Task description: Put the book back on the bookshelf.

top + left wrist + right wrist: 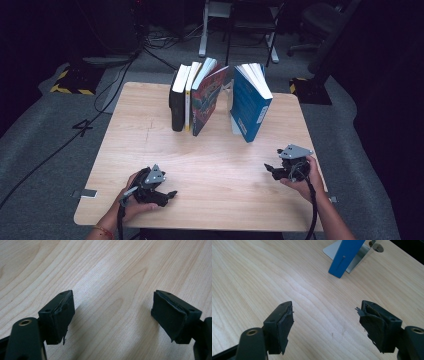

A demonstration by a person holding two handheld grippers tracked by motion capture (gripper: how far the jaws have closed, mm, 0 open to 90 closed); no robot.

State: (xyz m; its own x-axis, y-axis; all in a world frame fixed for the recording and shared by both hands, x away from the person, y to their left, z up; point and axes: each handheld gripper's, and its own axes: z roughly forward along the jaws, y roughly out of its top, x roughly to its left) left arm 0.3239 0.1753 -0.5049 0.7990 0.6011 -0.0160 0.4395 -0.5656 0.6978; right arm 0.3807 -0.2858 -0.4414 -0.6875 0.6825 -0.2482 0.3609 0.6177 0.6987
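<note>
A row of books stands at the far middle of the wooden table (150, 145): a black book (177, 102), a white-and-yellow one (189, 97), and a red-and-blue one (207, 100) that leans left. Apart to the right, a blue book (250, 107) leans against a metal bookend (359, 255); its lower corner (344, 260) shows in the right gripper view. My left gripper (171, 194) lies low near the table's front left, open, with bare wood between its jaws (112, 312). My right gripper (268, 167) hovers at the front right, open and empty (325, 317), pointing left.
Beyond the table's far edge are chair and desk legs (240, 40) and cables (125, 75) on the grey floor. A small metal piece (86, 193) lies on the floor by the table's left front corner. Bare wood stretches between the books and both grippers.
</note>
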